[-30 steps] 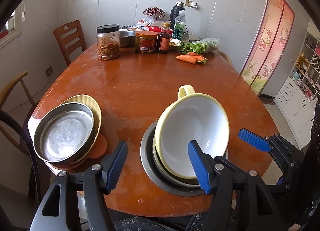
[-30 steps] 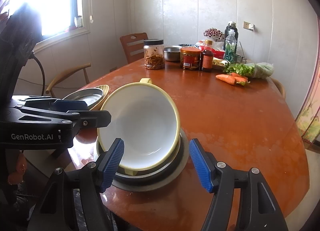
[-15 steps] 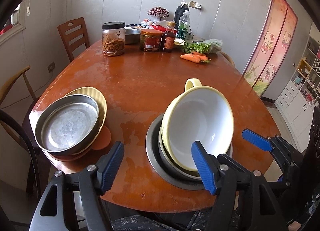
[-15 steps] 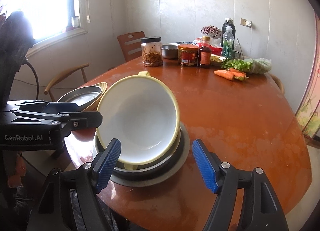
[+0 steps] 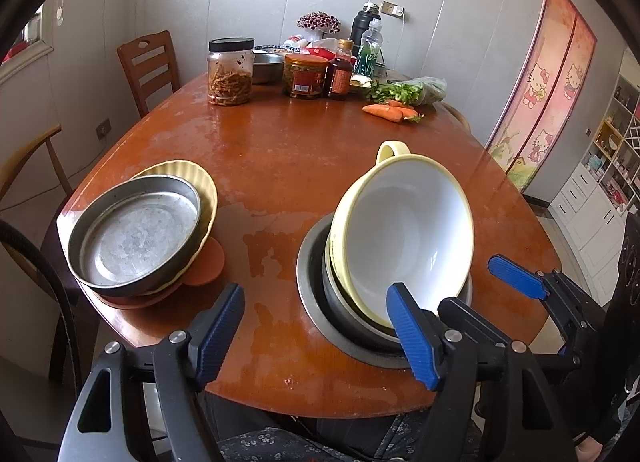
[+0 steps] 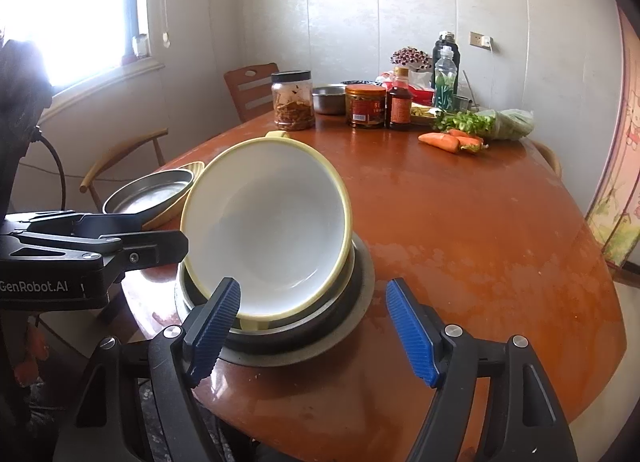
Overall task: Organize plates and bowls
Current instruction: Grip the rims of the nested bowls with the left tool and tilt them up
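Tilted bowl could slide

My left gripper [image 5: 316,336] and right gripper [image 6: 312,328] are both released; the bowl [image 6: 266,240] leans in its stack at the tabletop's [image 5: 280,150] 6 o'clock edge, so a nudge could tip it off.

Two dish stacks, as I see them
Yellow-rimmed white bowl [image 5: 404,230] tilted in steel dishes [image 5: 316,302]; steel pan [image 5: 134,234] nested on yellow plate [image 5: 206,182].

Bowl [image 5: 404,230] is white inside with a yellow rim, table [image 5: 288,150] reddish-brown, carrots [image 5: 390,111] orange, gripper pads [image 5: 412,336] ribbed blue.
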A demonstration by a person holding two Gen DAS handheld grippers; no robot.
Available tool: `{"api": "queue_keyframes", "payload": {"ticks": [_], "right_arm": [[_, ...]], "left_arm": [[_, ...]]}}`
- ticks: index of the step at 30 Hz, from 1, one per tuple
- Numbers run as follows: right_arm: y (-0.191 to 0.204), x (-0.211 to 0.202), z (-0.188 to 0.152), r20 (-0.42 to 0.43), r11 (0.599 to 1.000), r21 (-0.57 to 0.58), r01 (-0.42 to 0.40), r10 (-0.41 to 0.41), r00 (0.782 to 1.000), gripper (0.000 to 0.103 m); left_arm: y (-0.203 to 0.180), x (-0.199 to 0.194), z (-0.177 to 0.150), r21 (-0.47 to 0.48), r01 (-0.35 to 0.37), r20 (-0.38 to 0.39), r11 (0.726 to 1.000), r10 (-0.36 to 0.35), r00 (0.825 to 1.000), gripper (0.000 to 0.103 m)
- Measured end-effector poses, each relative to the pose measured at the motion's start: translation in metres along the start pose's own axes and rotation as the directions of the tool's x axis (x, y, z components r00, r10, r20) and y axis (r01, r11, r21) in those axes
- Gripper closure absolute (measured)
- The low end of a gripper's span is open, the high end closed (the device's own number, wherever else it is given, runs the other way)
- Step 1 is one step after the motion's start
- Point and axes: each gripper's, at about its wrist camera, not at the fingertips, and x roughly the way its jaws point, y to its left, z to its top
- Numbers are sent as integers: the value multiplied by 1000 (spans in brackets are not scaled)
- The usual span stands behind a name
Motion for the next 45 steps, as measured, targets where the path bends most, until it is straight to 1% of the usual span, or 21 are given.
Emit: {"api": "queue_keyframes", "payload": {"ticks": [14, 19, 24, 28, 31, 35, 41, 45], "right_arm": [[-14, 2, -13, 14, 996, 87, 10, -11, 1000, 25], [-19, 1, -12, 23, 993, 118, 13, -16, 1000, 25], [-23, 2, -9, 26, 989, 147, 13, -17, 1000, 25], [-27, 8, -8, 14, 982, 187, -17, 14, 1000, 25], [-30, 17, -7, -22, 977, 211, -36, 42, 999, 25], [-34, 26, -7, -43, 965, 253, -71, 84, 996, 25], [-41, 35, -4, -60, 950, 297, -96, 119, 991, 25], [-43, 41, -2, -72, 946, 305, -111, 139, 988, 25]], "left_arm": [[-2, 7, -4, -3, 36, 7, 999, -36, 999, 29], [-5, 14, -2, 3, 55, 4, 998, -55, 998, 29], [-5, 25, 0, -4, 58, -11, 998, -58, 998, 29], [-2, 35, 1, -11, 55, -30, 998, -55, 998, 29], [2, 41, 2, -16, 55, -44, 998, -56, 997, 29], [4, 49, 3, -19, 62, -62, 998, -63, 996, 29], [7, 55, 5, -27, 67, -75, 997, -69, 995, 29], [10, 61, 7, -34, 73, -90, 997, -76, 993, 29]]}}
